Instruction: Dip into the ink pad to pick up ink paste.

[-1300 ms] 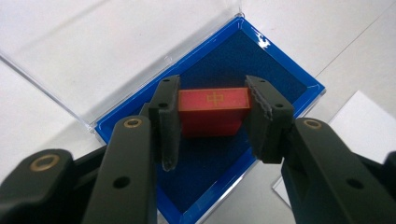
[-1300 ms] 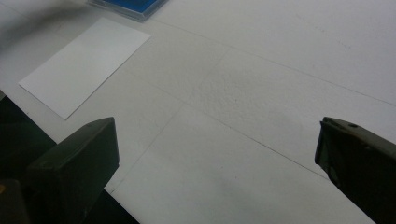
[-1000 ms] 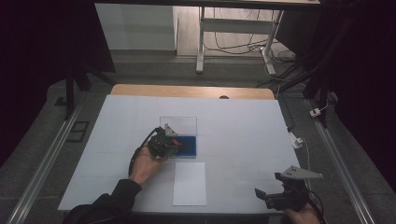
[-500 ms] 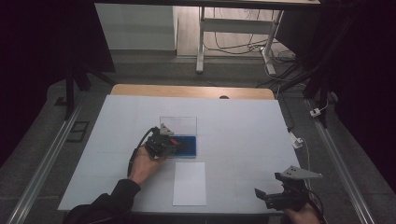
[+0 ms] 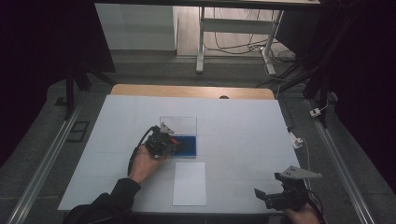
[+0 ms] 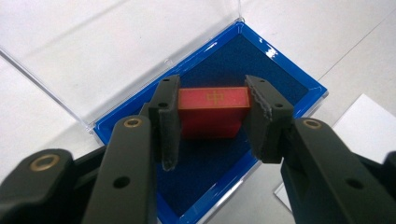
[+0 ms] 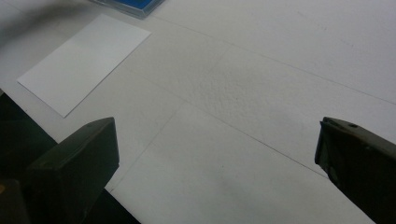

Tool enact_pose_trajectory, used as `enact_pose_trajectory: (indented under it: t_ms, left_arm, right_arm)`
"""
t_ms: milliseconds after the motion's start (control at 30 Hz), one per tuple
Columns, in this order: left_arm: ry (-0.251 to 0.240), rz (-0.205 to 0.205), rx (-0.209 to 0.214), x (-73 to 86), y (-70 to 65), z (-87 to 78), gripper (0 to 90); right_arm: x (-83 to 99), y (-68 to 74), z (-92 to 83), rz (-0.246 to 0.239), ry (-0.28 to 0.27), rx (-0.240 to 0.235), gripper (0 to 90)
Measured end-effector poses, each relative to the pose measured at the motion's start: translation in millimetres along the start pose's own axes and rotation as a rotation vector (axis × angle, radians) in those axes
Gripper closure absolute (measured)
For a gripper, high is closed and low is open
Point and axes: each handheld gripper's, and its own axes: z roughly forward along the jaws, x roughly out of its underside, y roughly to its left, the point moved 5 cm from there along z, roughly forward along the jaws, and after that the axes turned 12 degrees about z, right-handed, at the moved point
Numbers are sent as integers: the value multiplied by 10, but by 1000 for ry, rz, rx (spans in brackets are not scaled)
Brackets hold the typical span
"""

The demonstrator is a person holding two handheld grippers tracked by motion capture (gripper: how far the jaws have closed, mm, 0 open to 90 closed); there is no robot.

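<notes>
left gripper [image 6: 212, 119]: its two black jaws are clamped on the short ends of a small red rectangular block [image 6: 212, 109] with a gold mark on its top face; seen from above, the left gripper [image 5: 163, 141] sits at the left edge of the case.
red block: held inside the blue felt-lined tray [image 6: 280, 77] of a shallow plastic case, near the middle of the white table sheet [image 5: 243, 121].
case lid: clear plastic lid [image 6: 116, 51], folded open flat on the far side of the tray.
right gripper [image 5: 280, 196]: at the near right corner of the table, jaws wide apart with nothing between them, over bare sheet.
white paper card [image 5: 189, 183]: flat on the sheet, just near of the case, well left of the right gripper.
</notes>
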Motion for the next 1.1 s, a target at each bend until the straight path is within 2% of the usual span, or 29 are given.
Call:
enact_pose_trajectory:
  t_ms: [167,367,467,633,933,1100]
  left_arm:
    - [23,1,27,-48,33,-7,585]
    - [-63,10,38,-172,4,-34,583]
    - [-87,8,41,-204,5,-25,583]
    - [-77,7,44,-207,21,16,583]
    - [-23,-5,63,-157,26,110,583]
    - [-21,-10,63,-153,26,117,584]
  right_arm:
    - [0,-4,-3,-1,0,-1,0]
    - [1,-8,-1,1,3,-2,0]
    - [1,-7,0,2,2,-2,0]
    - [1,-9,1,3,6,-3,0]
    - [1,-10,0,4,6,-2,0]
    - [2,-10,-1,3,7,-2,0]
